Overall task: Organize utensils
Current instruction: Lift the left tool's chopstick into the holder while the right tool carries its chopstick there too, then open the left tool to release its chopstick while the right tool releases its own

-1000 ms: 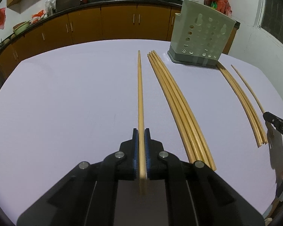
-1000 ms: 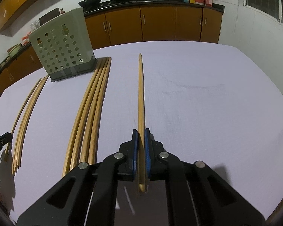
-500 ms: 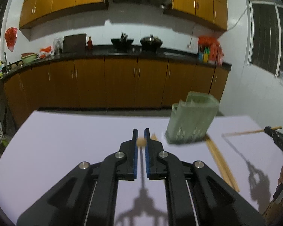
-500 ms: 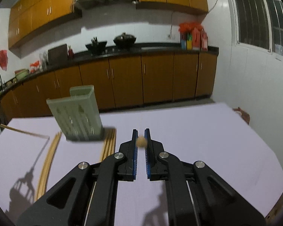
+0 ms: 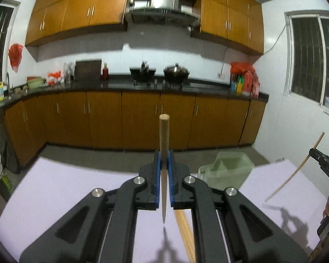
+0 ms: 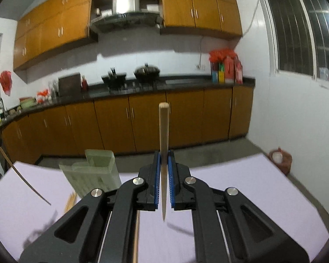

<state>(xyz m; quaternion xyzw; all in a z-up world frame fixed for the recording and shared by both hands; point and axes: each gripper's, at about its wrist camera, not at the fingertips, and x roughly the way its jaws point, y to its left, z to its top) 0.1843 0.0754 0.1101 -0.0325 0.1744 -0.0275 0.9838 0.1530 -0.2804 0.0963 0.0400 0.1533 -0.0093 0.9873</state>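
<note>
Wooden chopstick (image 5: pixel 164 131) is sitting pinched between my left gripper (image 5: pixel 164 171) pads, jaws pressed tight on it; thick end is poking up and fwd past the tips, thin end is trailing back under the cam. My right gripper (image 6: pixel 164 171) is clamping a second chopstick (image 6: pixel 163 129) the same way, jaws closed on it. I'm holding both above the lilac table (image 5: pixel 65 188). Green holder (image 5: pixel 226 171) is standing just right of the left claw, blurred; in the right view it's left of the claw. More chopsticks (image 5: pixel 186 230) are lying on the table below the left fingers.
</note>
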